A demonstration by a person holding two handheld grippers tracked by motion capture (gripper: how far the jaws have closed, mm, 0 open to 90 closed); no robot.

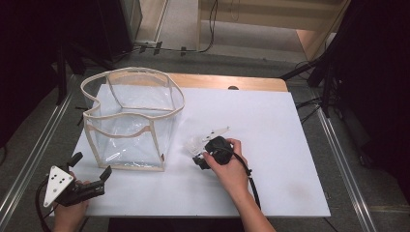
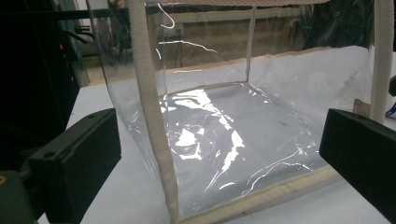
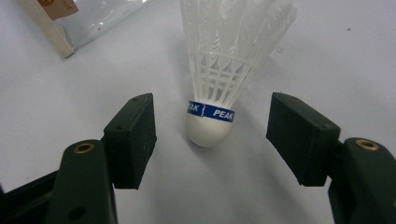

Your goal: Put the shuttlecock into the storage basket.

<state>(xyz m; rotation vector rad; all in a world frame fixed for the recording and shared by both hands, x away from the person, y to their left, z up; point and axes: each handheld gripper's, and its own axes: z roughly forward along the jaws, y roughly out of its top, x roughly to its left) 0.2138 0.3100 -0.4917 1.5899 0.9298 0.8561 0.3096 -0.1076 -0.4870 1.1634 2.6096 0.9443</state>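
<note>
A white shuttlecock point(image 3: 219, 79) with a blue band lies on the white table point(image 1: 270, 125), cork end toward my right gripper point(image 3: 211, 135). That gripper is open, its jaws on either side of the cork and apart from it. In the high view the right gripper point(image 1: 199, 158) sits at mid table under a hand, with the shuttlecock point(image 1: 195, 143) just beyond it. A clear plastic bag point(image 1: 131, 121) with cream fabric trim stands open at the left. My left gripper point(image 1: 92, 169) is open near the table's front left corner, facing the bag's near corner point(image 2: 154, 140).
A wooden board edge point(image 1: 227, 82) runs along the table's far side. Metal rails point(image 1: 348, 169) flank the table. Black stands and cables point(image 1: 314, 72) are at the far right on the floor. Bare white table lies right of the right hand.
</note>
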